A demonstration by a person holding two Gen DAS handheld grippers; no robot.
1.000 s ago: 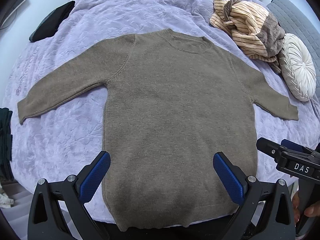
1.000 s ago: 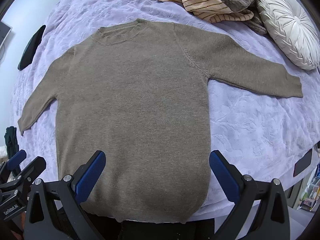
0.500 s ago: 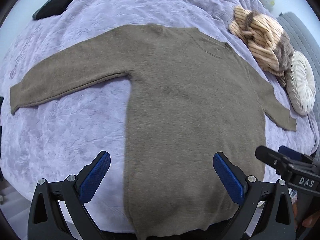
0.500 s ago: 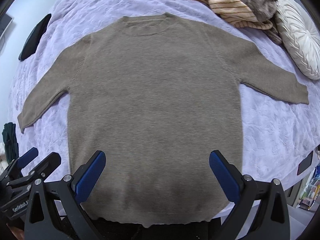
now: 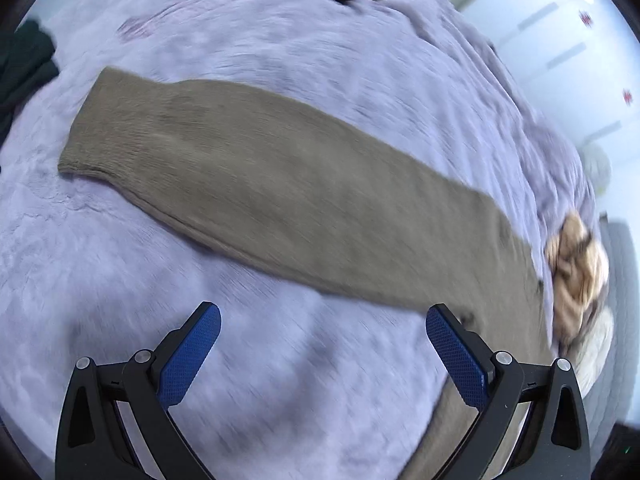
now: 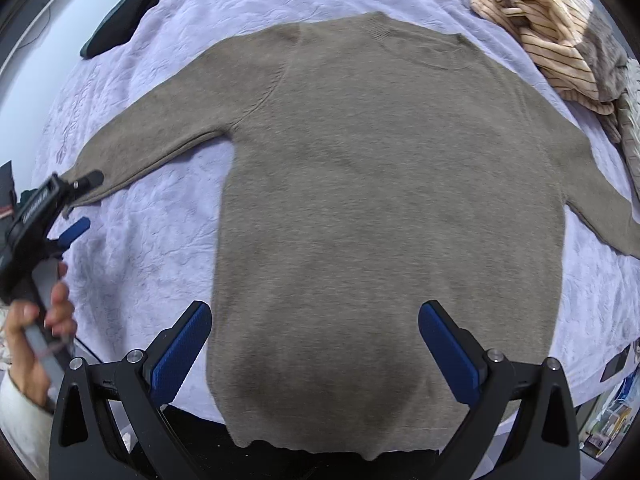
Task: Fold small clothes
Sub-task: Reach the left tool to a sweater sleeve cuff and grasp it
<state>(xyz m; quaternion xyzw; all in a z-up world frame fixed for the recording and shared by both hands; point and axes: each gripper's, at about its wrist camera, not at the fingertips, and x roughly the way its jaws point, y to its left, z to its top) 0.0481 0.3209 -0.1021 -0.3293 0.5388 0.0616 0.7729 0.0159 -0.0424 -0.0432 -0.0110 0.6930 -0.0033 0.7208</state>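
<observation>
Left gripper [image 5: 323,342] wide apart near sweater [image 6: 384,208] sleeve, right gripper [image 6: 315,336] wide, label unreadable.

sweater [image 6: 384,200]: plain taupe-brown knit, no pattern
bedspread [image 6: 152,240]: pale lavender, with a crinkled embossed texture
crumpled garment [image 6: 540,36]: cream-peach with thin dark stripes, and a grey-brown part
cushion [image 6: 634,120]: off-white, pleated
gripper pads [image 6: 182,354]: blue, dotted texture, on black frames
sleeve [image 6: 20,428]: white
</observation>
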